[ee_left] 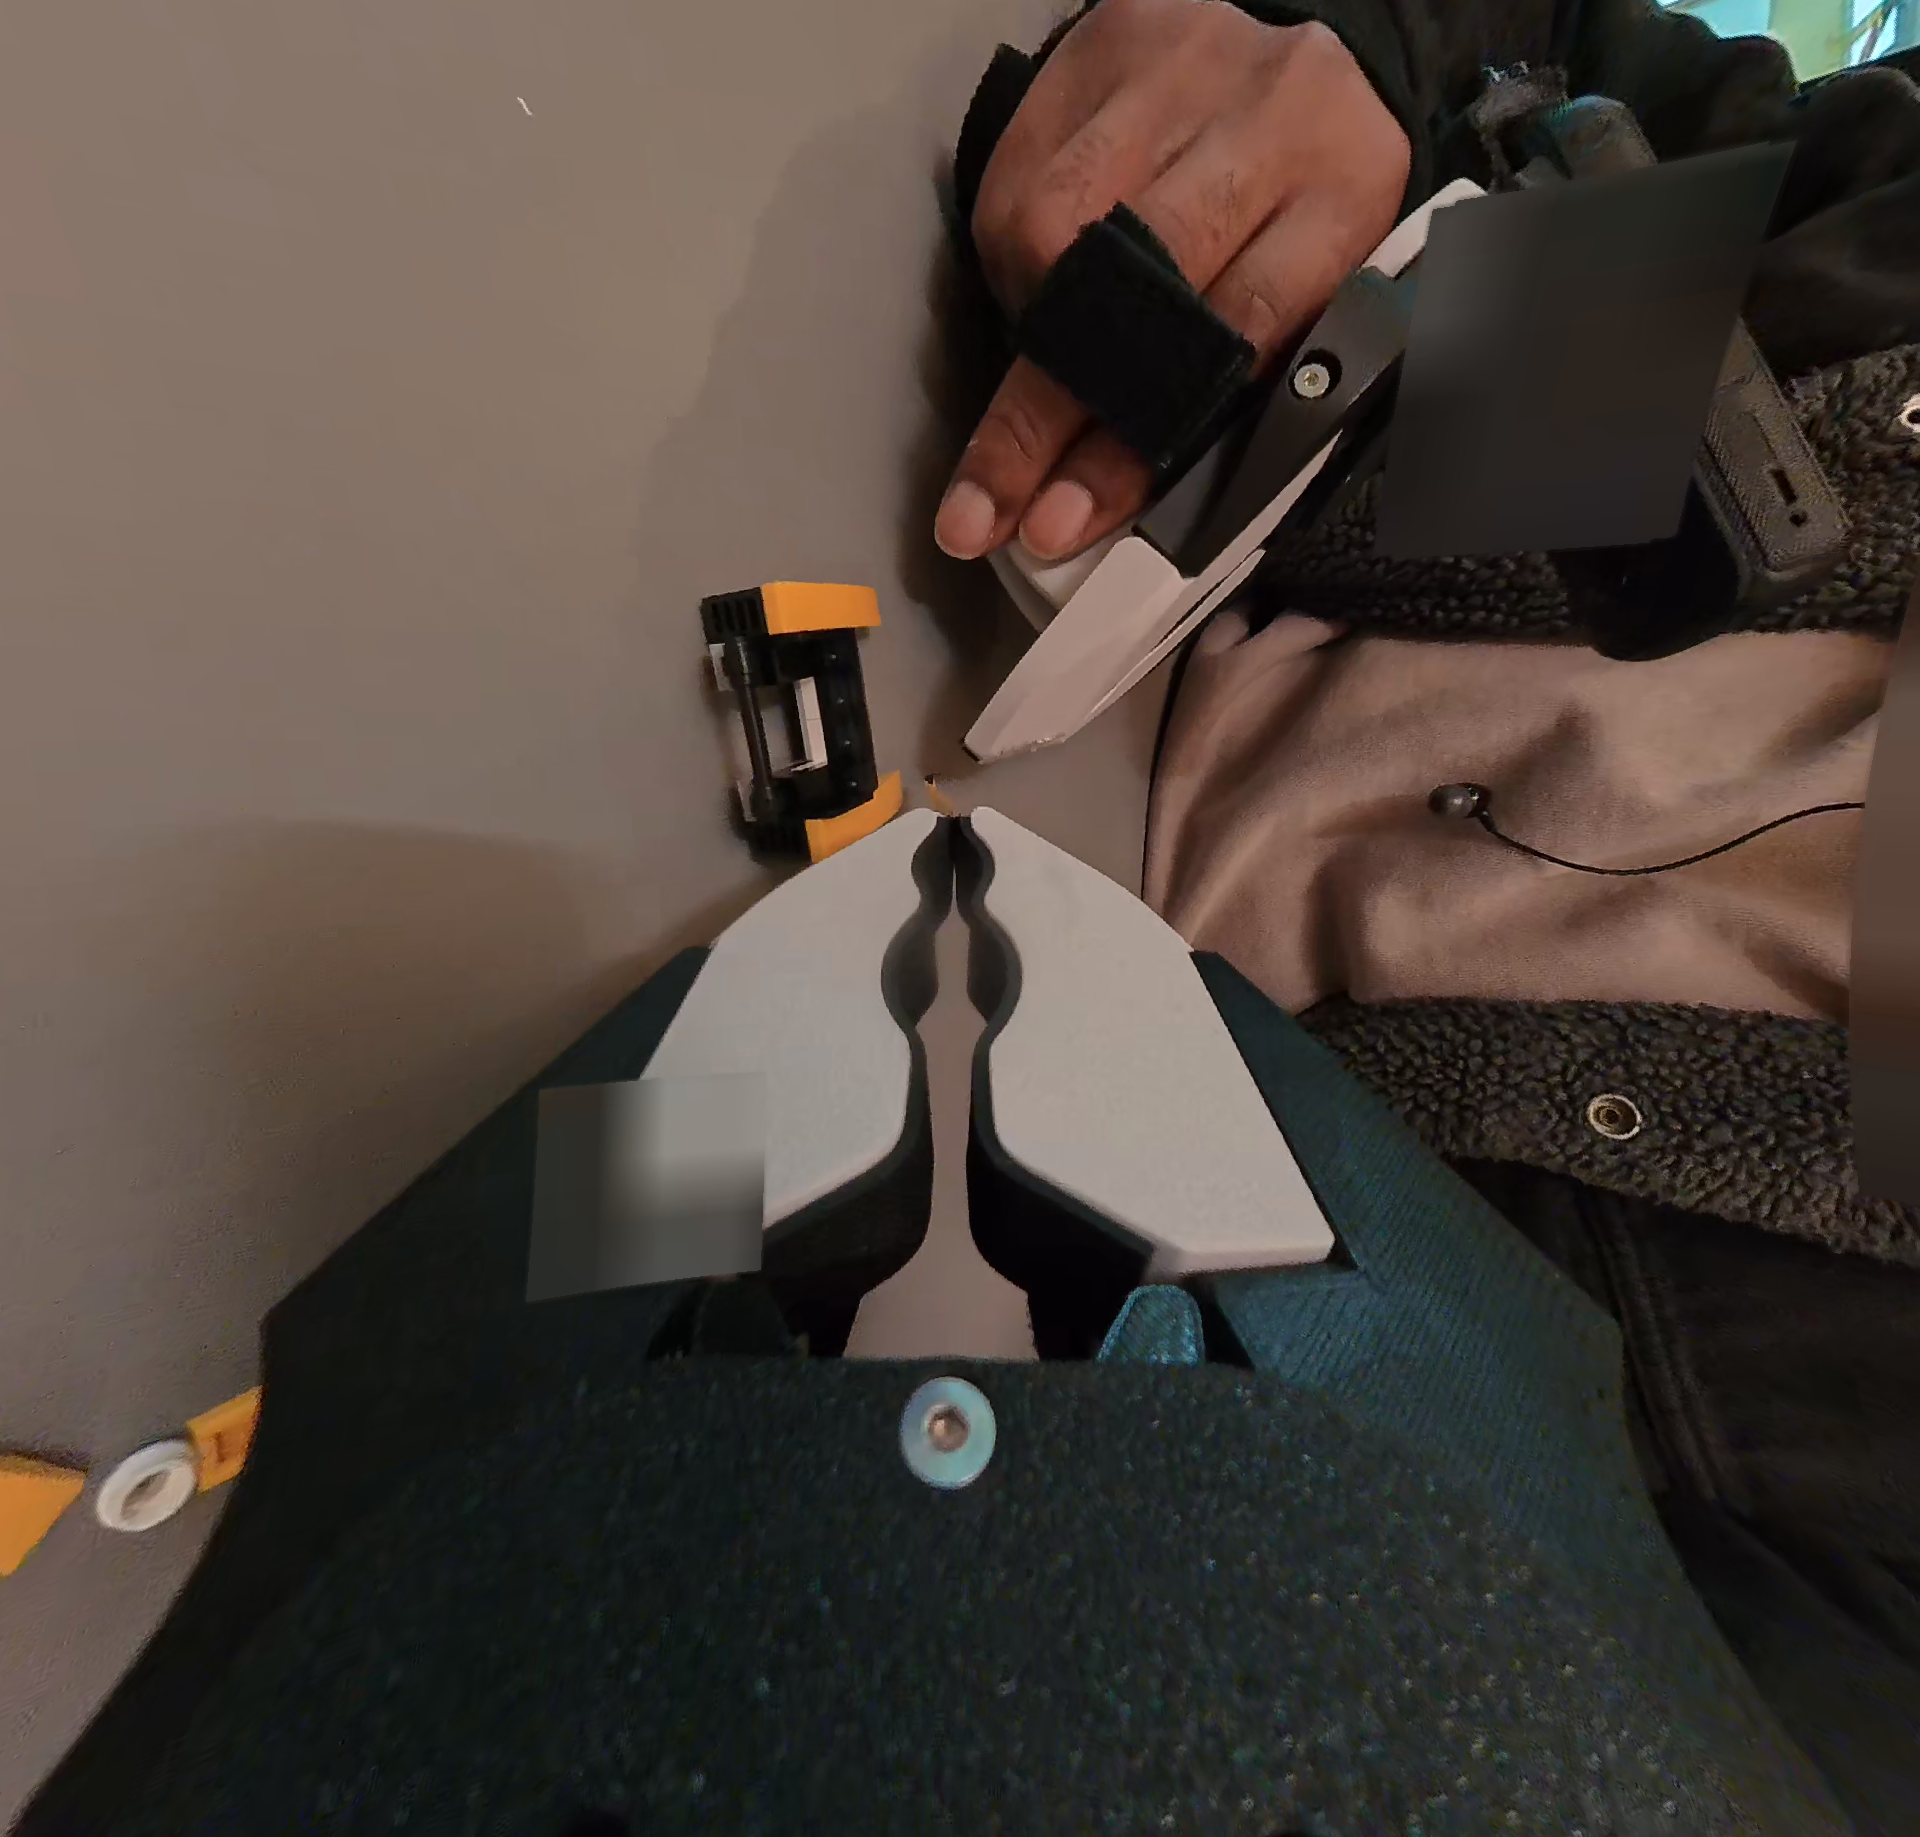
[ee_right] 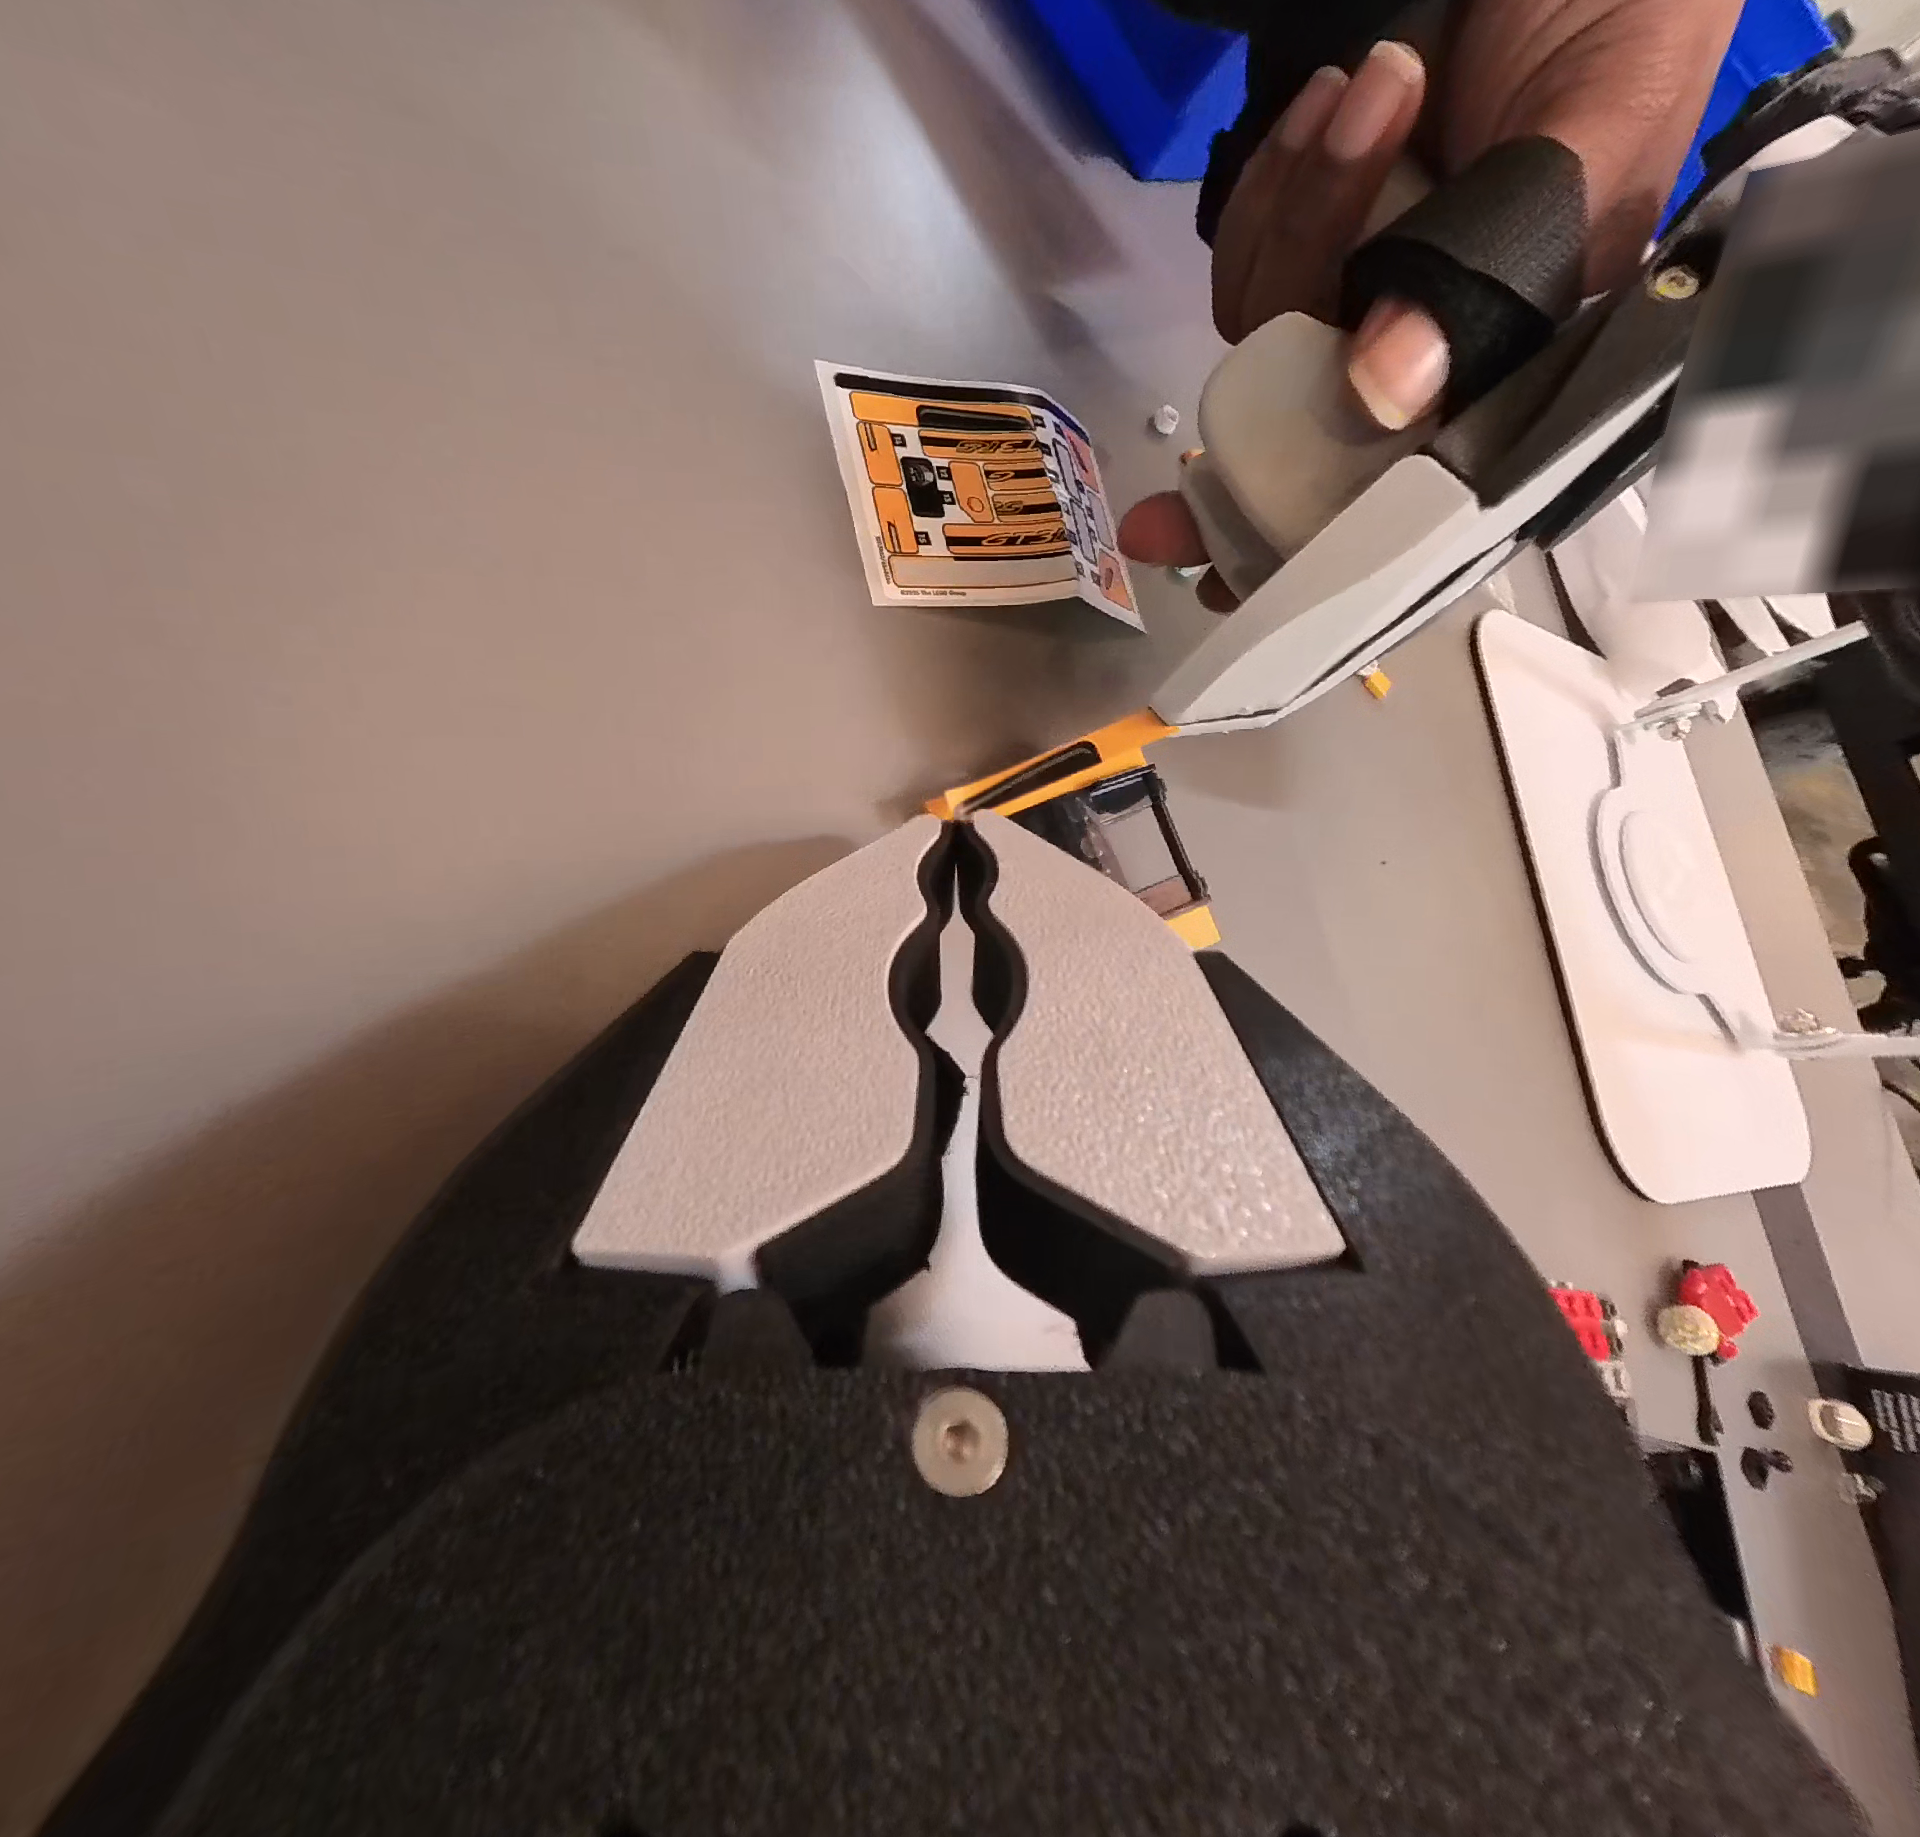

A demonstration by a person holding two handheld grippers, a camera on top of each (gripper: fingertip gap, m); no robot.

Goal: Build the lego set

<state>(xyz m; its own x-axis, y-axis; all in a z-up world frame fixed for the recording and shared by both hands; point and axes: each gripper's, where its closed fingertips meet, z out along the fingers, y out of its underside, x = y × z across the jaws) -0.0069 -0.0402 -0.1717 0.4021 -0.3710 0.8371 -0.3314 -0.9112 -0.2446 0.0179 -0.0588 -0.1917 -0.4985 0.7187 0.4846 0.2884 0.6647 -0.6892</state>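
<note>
A thin orange strip with a black stripe (ee_right: pixel 1044 771) is held at both ends. My right gripper (ee_right: pixel 956 824) is shut on its near end. My left gripper (ee_right: pixel 1169 725) comes in from the upper right and is shut on its far end. In the left wrist view the strip shows only as a small orange sliver (ee_left: pixel 935 788) between my left gripper (ee_left: pixel 951 823) and the right gripper (ee_left: pixel 982 748). A black and orange lego assembly (ee_left: pixel 800 717) lies on the grey table just beside the tips; it also shows behind the strip in the right wrist view (ee_right: pixel 1143 852).
A sticker sheet (ee_right: pixel 977 499) lies on the table beyond the strip. A white board (ee_right: pixel 1642 914) and red lego pieces (ee_right: pixel 1714 1309) are at the right, a blue bin (ee_right: pixel 1091 42) behind. Loose orange pieces (ee_left: pixel 223 1439) and a white ring (ee_left: pixel 145 1486) lie lower left. The person's jacket (ee_left: pixel 1455 1060) is at right. My hands' fingertips stand some 4 centimeters from each other.
</note>
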